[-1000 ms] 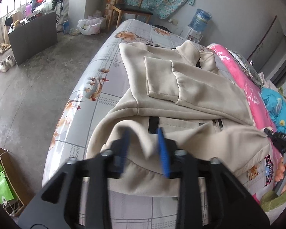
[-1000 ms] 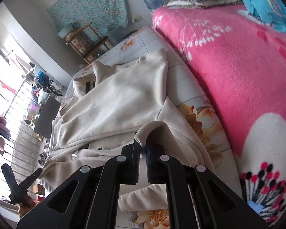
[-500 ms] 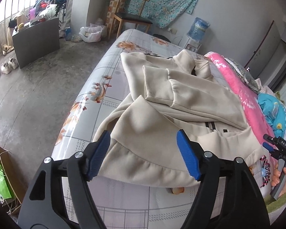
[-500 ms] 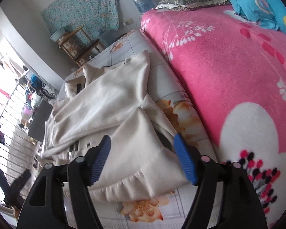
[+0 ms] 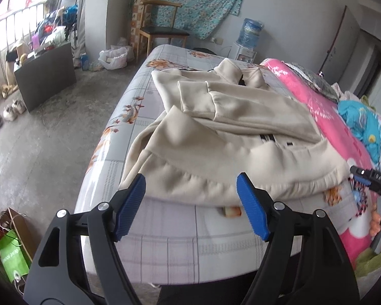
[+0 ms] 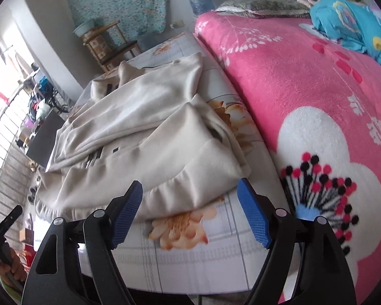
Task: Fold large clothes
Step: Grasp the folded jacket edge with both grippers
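In the left wrist view, the left gripper (image 5: 191, 204) is nearest, with its two blue pads spread wide and nothing between them. It hangs just in front of the bed edge, apart from the cloth. Behind it the beige jacket (image 5: 223, 137) lies on the bed (image 5: 180, 241), which has a grey checked sheet with orange flowers. The near hem of the jacket is bunched and reaches almost to the bed edge; one sleeve is folded across the body, and the collar is at the far end. At the right border of this view the tip of the right gripper (image 5: 368, 178) shows, and below it some fingers of the person's hand (image 5: 379, 225).

Only this view shows the floor side: a green bag (image 5: 12, 256) near the bottom left, shoes (image 5: 11, 109) on the concrete floor, a dark cabinet (image 5: 44, 75), a wooden chair (image 5: 162, 30) and a water bottle (image 5: 250, 31) by the far wall.

In the right wrist view, the right gripper (image 6: 190, 209) is also spread wide and holds nothing, close before the near corner of the jacket (image 6: 144, 139). From here the jacket's right side is seen, with a dark pocket opening and black stripes near the zip. Only this view shows well the pink blanket (image 6: 304, 94) just beside the jacket, with a big white flower pattern, and further away a blue blanket (image 6: 355, 25) and a grey pillow (image 6: 261, 6). At the bottom left border the left gripper (image 6: 5, 226) appears as a dark shape; its opening cannot be judged there.
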`<state>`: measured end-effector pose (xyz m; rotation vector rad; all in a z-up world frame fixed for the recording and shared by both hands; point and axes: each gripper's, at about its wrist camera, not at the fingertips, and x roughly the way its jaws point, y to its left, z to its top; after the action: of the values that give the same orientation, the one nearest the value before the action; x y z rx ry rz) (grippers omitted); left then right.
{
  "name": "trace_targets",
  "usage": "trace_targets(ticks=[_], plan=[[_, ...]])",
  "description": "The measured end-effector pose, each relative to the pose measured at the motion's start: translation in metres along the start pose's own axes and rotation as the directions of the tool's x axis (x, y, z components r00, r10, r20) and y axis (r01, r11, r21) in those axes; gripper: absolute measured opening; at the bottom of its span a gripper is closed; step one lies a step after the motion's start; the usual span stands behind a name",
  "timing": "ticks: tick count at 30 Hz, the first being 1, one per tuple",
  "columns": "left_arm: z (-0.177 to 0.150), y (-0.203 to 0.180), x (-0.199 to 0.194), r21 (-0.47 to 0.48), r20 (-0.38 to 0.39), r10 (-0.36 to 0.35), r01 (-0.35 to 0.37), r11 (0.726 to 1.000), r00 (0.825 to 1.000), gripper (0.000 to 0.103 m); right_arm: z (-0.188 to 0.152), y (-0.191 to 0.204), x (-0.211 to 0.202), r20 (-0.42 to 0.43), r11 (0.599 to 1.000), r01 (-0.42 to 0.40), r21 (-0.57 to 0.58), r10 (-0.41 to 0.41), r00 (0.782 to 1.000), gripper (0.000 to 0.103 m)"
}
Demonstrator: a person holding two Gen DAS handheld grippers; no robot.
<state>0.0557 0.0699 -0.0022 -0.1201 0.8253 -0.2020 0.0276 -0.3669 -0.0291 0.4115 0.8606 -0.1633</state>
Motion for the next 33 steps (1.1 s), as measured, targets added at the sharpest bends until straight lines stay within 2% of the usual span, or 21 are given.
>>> trace_targets(ticks=[8,11,16,19,22,24,26,29,31,33], plan=[[-0.027,0.012,0.002,-0.011,-0.04,-0.024,0.024,1.0,0.999,0.071,-0.015,0.002,-0.005,-0.025,0.999,0.032,-0.028,-0.032,0.999,0.075],[-0.025,0.015,0.01,-0.01,-0.043,-0.009,0.008,1.0,0.999,0.071,-0.016,0.002,0.003,-0.037,0.999,0.041,-0.022,-0.042,0.998,0.075],[-0.009,0.032,0.021,-0.069,-0.01,0.001,-0.001,0.998,1.0,0.07,-0.006,-0.002,0.013,-0.02,0.999,0.049,0.018,-0.048,0.999,0.075],[0.002,0.048,0.037,-0.116,-0.025,0.02,-0.023,0.993,0.999,0.058,0.003,-0.008,0.016,0.006,0.997,0.052,0.057,-0.053,0.999,0.075],[0.01,0.058,0.061,-0.138,-0.082,0.045,-0.056,0.989,0.996,0.042,0.013,-0.014,0.026,0.008,0.996,0.059,0.073,-0.06,0.998,0.075],[0.012,0.059,0.07,-0.132,-0.104,0.062,-0.075,0.988,0.993,0.038,0.018,-0.015,0.036,-0.006,0.995,0.077,0.058,-0.077,0.997,0.075],[0.012,0.057,0.076,-0.117,-0.111,0.083,-0.096,0.989,0.99,0.037,0.021,-0.014,0.047,-0.027,0.995,0.095,0.028,-0.094,0.995,0.069],[0.012,0.047,0.081,-0.06,-0.109,0.139,-0.147,0.987,0.984,0.035,0.022,-0.001,0.057,-0.025,0.981,0.175,-0.082,-0.178,0.984,0.058],[0.011,0.04,0.082,-0.03,-0.101,0.17,-0.174,0.984,0.98,0.03,0.022,0.005,0.061,-0.023,0.975,0.187,-0.117,-0.191,0.981,0.046],[0.012,0.032,0.083,0.015,-0.083,0.201,-0.2,0.98,0.976,0.017,0.022,0.009,0.066,-0.04,0.979,0.155,-0.132,-0.161,0.986,0.025]])
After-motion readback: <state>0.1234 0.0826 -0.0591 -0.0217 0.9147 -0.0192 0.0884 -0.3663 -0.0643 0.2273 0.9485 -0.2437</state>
